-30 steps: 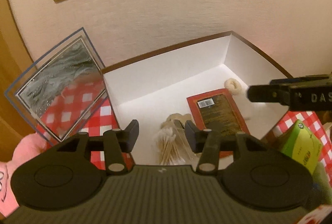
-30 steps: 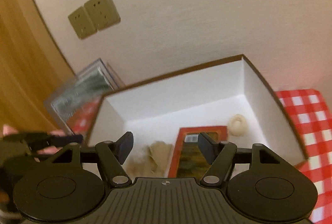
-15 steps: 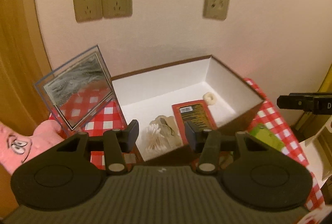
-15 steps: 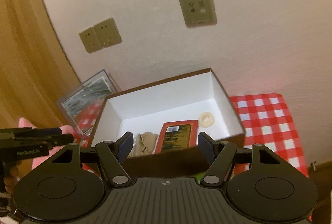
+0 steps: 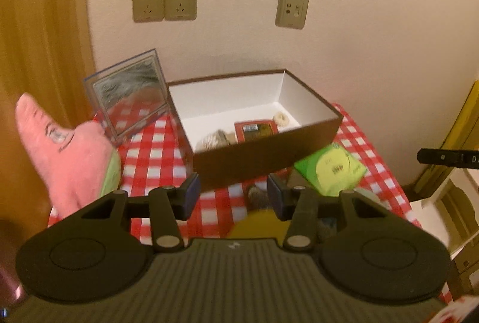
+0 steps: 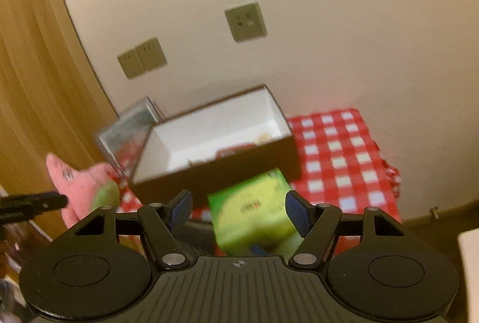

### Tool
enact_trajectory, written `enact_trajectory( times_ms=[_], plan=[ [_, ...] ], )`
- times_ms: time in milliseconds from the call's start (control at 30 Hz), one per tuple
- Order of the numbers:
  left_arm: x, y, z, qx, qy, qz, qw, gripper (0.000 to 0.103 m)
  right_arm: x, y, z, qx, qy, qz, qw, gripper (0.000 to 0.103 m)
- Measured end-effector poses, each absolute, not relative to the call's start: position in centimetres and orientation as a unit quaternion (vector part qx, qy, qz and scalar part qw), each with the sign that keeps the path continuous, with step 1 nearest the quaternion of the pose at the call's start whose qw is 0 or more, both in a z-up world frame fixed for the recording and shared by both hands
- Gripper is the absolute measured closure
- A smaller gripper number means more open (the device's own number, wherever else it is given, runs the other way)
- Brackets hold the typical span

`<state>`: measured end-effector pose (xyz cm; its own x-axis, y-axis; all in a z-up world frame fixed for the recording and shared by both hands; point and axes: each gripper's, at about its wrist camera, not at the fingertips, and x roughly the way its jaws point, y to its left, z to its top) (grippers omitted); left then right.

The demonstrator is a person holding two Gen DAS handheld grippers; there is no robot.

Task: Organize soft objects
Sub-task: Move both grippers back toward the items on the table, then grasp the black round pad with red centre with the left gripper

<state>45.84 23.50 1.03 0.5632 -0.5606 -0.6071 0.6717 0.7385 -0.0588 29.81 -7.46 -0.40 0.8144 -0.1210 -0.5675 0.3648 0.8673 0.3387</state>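
The left gripper (image 5: 232, 194) is released: its two fingers stand apart with nothing between them. Directly ahead of its fingertips lies the red-and-white checked tablecloth (image 5: 149, 158). Just beyond, ahead and centred, stands the open box (image 5: 263, 157), brown outside and white inside. Inside the box lie a red packet (image 5: 254, 130), a pale ring (image 5: 281, 119) to its right, and a beige soft bundle (image 5: 212, 139) to its left. Ahead and to the right of the fingers, a green pack (image 5: 329, 169) lies against the front right corner of the box. To the left of the fingers, a pink plush star (image 5: 64, 148) lies at the left edge of the tablecloth. Behind it, a mirror (image 5: 130, 94) leans tilted, just beside the left wall of the box.

The right gripper (image 6: 238, 210) is also released, its fingers set wide. The green pack (image 6: 254, 213) shows between them, blurred; whether a finger touches it cannot be told. Beyond the pack stands the box (image 6: 221, 173). The plush star (image 6: 79, 182) lies ahead and to the left. Wall sockets (image 6: 142, 61) sit on the wall above.
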Motion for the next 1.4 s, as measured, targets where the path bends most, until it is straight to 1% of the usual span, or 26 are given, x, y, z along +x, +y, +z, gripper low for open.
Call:
enact_trajectory(
  times_ms=[300,367,700,800,1067,1300,1400],
  plan=[
    [37.7,24.1,-1.7,0.083,0.342,-0.335,0.874,0.057,24.3,-6.3,-3.7,0.196,0.326,-0.109,0.918,0.034],
    [36.0,23.8,-2.6,0.084,0.351,-0.334,0.87,0.054,23.6,-6.4,-4.4,0.202,0.335,-0.105,0.914,0.034],
    [30.2,21.0,-6.9,0.092,0.401,-0.332,0.849,0.052,20.1,-6.1,-7.4,0.194,0.374,-0.095,0.902,0.034],
    [29.2,20.1,-7.7,0.1,0.41,-0.334,0.843,0.052,19.3,-6.0,-8.2,0.194,0.384,-0.09,0.898,0.034],
    [27.6,18.7,-9.2,0.123,0.414,-0.324,0.842,0.044,18.1,-6.0,-9.7,0.2,0.404,-0.084,0.889,0.034],
    [27.4,18.0,-10.7,0.129,0.417,-0.324,0.839,0.043,18.0,-6.0,-10.7,0.199,0.418,-0.085,0.882,0.034],
    [27.6,17.8,-11.3,0.133,0.413,-0.329,0.839,0.041,18.2,-6.2,-11.3,0.201,0.425,-0.09,0.878,0.034]
  ],
)
